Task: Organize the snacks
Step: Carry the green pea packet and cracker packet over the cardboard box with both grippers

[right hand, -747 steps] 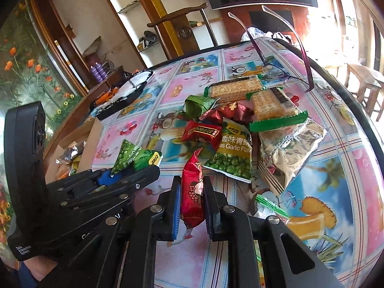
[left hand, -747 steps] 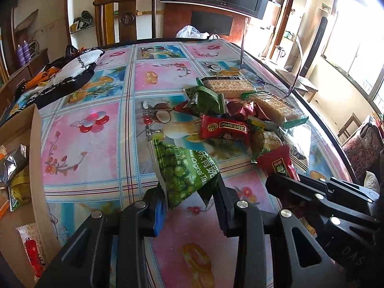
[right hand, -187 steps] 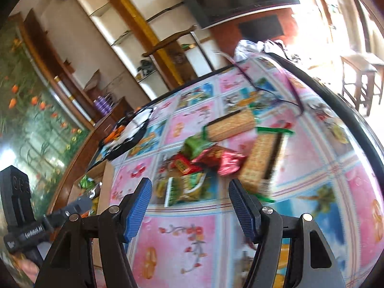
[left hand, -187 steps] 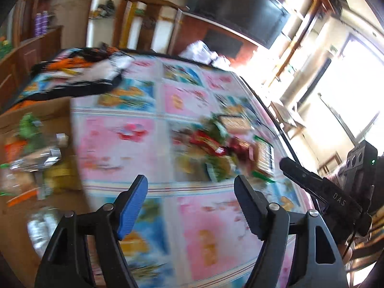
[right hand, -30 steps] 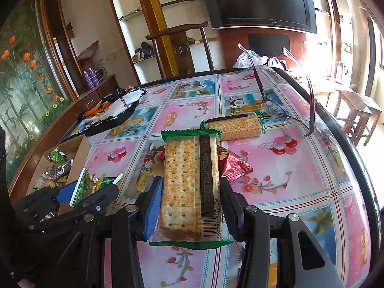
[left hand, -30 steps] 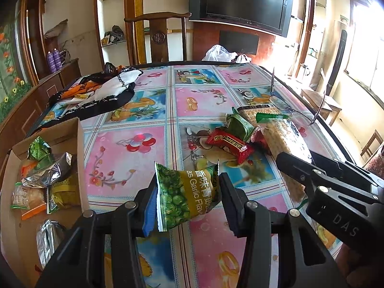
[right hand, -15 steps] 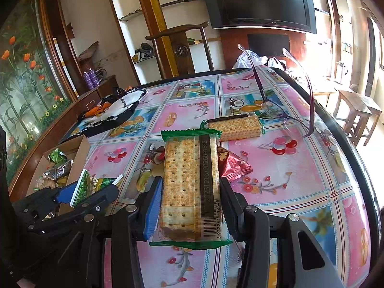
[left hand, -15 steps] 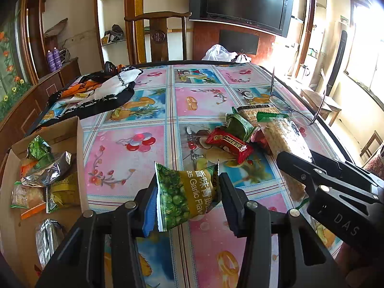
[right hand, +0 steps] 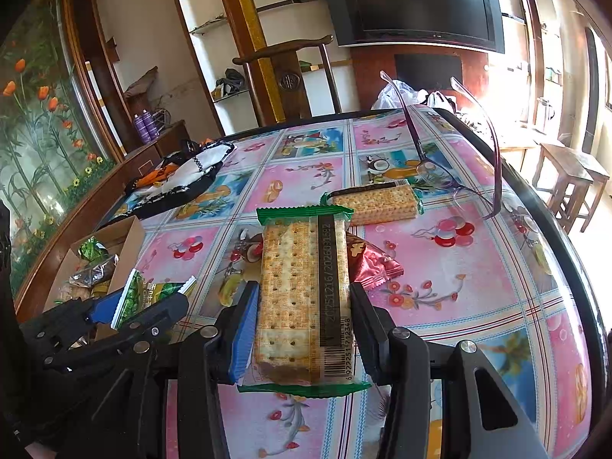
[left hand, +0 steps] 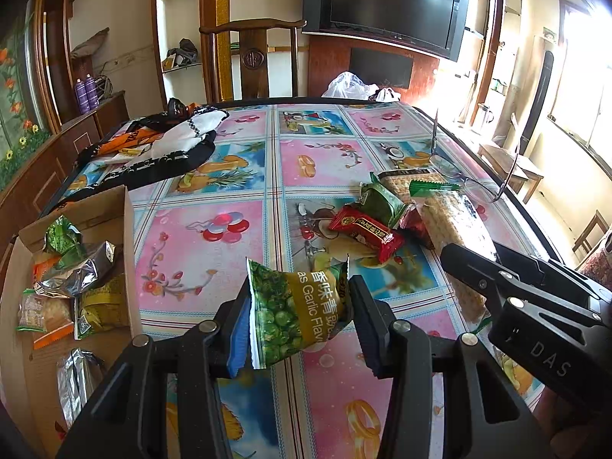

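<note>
The left gripper [left hand: 298, 323] is closed on a glossy, crinkled green pea bag [left hand: 296, 313] and holds it above the flowery plastic tablecloth [left hand: 214, 252], with the open cardboard box [left hand: 114, 210] of foil and plastic snack packs at its left side. The right gripper [right hand: 304, 323] is clamped on a long flat cracker pack [right hand: 304, 290] in clear film with green ends. Behind it lie a second cracker pack [right hand: 376, 202], a shiny red pouch [right hand: 373, 264] and 1 pair of glasses [right hand: 451, 168].
</note>
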Action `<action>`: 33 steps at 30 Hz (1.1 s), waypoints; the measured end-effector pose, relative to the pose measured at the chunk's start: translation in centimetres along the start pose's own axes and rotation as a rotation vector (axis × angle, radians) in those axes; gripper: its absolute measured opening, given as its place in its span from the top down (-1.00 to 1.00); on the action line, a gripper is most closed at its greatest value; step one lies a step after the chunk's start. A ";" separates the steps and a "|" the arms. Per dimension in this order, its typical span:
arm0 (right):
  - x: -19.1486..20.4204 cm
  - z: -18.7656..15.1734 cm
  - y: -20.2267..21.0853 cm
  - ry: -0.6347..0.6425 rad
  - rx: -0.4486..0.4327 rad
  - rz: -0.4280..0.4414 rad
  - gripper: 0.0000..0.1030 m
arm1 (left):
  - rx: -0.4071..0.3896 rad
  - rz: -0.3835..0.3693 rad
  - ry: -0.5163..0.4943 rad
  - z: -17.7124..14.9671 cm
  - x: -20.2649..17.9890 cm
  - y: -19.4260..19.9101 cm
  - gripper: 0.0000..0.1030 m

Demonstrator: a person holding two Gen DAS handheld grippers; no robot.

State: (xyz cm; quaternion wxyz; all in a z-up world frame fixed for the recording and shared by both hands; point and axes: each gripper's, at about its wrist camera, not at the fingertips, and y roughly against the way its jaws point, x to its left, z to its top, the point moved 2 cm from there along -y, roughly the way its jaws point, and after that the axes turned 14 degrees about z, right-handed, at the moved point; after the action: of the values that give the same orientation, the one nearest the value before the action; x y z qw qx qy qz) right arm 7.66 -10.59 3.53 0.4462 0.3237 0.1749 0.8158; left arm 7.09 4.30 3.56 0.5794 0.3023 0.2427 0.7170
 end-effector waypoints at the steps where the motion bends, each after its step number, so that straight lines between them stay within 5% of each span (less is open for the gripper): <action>1: 0.0 0.0 0.0 0.000 0.001 0.000 0.04 | 0.000 -0.001 0.000 0.0 0.0 0.0 0.11; 33: 0.3 0.1 0.2 0.000 -0.002 0.006 0.04 | -0.013 -0.029 0.080 0.7 2.3 1.5 0.11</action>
State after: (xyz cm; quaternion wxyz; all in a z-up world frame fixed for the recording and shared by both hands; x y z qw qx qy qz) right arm 7.50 -10.44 3.79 0.4442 0.3238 0.1729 0.8173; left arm 6.23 6.27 5.42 0.5815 0.2661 0.2655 0.7215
